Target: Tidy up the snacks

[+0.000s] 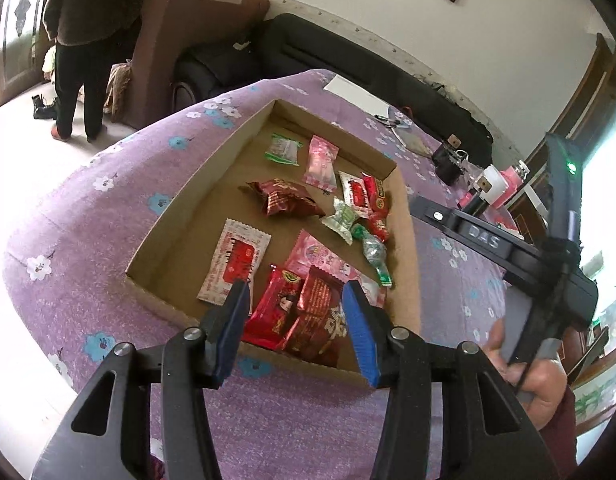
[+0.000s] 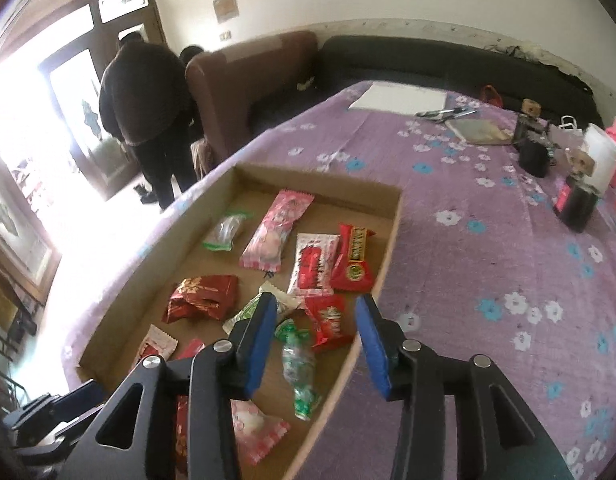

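Both tools [image 1: 293,300] [image 2: 316,320] agape, empty, above snack tray [image 1: 175,216] on floral purple cloth [image 2: 468,280]; sofa [image 2: 408,60] behind.

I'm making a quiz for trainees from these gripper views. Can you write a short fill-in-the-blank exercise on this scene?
1. The snacks lie in a shallow ____ box.
2. The tablecloth under it is ____ with flowers.
3. The left gripper and the right gripper both stand ____.

Missing words: cardboard; purple; open
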Demonstrator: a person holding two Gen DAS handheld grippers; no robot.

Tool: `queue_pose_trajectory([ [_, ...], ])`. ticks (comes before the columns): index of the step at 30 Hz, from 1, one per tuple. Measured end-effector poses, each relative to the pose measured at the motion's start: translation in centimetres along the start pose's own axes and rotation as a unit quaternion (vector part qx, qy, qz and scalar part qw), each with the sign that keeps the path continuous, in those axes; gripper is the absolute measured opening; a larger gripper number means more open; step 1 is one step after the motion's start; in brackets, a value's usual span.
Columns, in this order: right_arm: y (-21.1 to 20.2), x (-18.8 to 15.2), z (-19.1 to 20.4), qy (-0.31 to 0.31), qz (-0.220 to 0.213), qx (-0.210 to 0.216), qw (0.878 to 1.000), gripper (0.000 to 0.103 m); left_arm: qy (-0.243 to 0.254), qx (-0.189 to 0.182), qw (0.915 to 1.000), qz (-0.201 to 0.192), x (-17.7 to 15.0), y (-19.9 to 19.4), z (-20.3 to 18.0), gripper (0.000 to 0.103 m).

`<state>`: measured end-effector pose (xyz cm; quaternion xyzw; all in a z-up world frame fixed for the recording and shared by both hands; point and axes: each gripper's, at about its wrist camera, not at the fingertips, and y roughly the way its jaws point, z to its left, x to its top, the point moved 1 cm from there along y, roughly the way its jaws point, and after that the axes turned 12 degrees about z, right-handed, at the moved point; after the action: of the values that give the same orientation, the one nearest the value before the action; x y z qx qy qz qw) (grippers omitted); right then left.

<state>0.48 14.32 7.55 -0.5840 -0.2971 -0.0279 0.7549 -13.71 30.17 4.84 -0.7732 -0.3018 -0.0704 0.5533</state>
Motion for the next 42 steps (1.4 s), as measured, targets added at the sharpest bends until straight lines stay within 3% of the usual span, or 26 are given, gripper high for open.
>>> queue_pose_trajectory([
  [5, -2.6, -2.5, -1.7, 0.021, -0.013, -0.018, 1.0, 0.044, 0.029, 0.03, 0.9983, -0.04, -1.0, -1.5, -1.9, 0.047],
  [7, -3.9, -4.1, -2.3, 0.038, -0.023, -0.031, 0.999, 0.051, 0.042, 0.049, 0.996, -0.061, -1.4, -2.2, -2.7, 0.049],
  [9, -5.3, -5.6, -2.9, 0.054, -0.042, -0.033, 0.997, 0.058, 0.051, 0.07, 0.9923, -0.088, -1.9, -3.0, -3.7, 0.067],
  [12, -7.2, -7.8, -3.0, 0.065, -0.071, -0.031, 0.995, 0.06, 0.052, 0.088, 0.9865, -0.128, -2.6, -4.4, -4.6, 0.08],
  [15, -8.6, -9.5, -2.9, 0.071, -0.101, -0.048, 0.991, 0.07, 0.05, 0.108, 0.9802, -0.158, -3.1, -5.7, -5.4, 0.084],
  [17, -9.1, -10.5, -2.6, 0.069, -0.113, -0.052, 0.99, 0.071, 0.051, 0.115, 0.9777, -0.168, -3.2, -6.3, -5.8, 0.084],
  [24, -10.0, -12.4, -1.6, 0.051, -0.128, -0.071, 0.988, 0.074, 0.03, 0.12, 0.9775, -0.171, -3.7, -6.8, -5.8, 0.084],
  [27, -10.3, -13.0, -1.3, 0.048, -0.136, -0.075, 0.987, 0.082, 0.022, 0.128, 0.9794, -0.155, -3.8, -6.4, -5.7, 0.084],
  [30, -10.4, -13.6, -0.9, 0.041, -0.138, -0.082, 0.986, 0.082, 0.018, 0.133, 0.9821, -0.132, -4.0, -5.5, -5.7, 0.084],
  [37, -9.7, -14.4, -0.4, 0.028, -0.125, -0.099, 0.987, 0.084, 0.036, 0.145, 0.9837, -0.1, -4.7, -3.6, -6.4, 0.084],
  [42, -9.3, -14.4, 0.1, 0.024, -0.121, -0.108, 0.987, 0.085, 0.047, 0.159, 0.9813, -0.098, -5.0, -3.1, -6.6, 0.085],
])
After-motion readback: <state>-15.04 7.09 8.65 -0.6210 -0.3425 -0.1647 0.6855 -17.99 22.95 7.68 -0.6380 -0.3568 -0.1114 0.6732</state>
